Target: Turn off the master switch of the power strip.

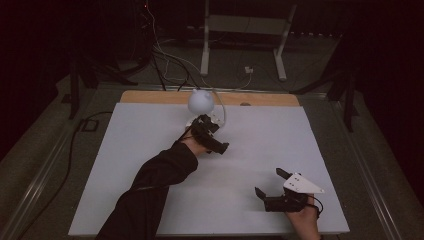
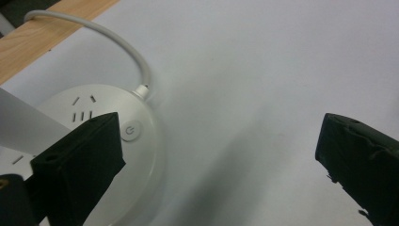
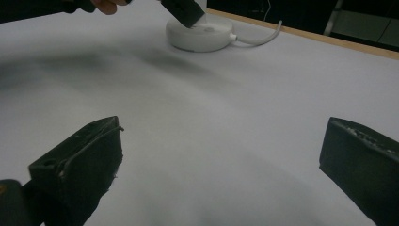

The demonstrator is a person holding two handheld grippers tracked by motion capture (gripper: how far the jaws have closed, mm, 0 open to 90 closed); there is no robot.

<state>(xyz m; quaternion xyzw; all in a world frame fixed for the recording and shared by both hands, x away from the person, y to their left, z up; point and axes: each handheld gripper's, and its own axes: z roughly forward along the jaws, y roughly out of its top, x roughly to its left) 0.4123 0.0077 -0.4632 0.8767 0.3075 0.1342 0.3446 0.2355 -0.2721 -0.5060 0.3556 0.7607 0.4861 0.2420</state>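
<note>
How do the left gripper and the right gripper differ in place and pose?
The left gripper is far up the table at the lamp base, one of its fingers over the base; the right gripper is near the front edge over bare table. Both are open and hold nothing.

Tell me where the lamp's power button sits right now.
In the left gripper view the power button is on the lamp's round white base, just beside the left gripper's left finger and near where the white cable plugs in.

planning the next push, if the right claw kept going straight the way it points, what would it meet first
Mostly bare white table ahead of the open right claw. Farther on, roughly in line, sits the round white lamp base, with the left claw over it. Depth is hard to judge.
</note>
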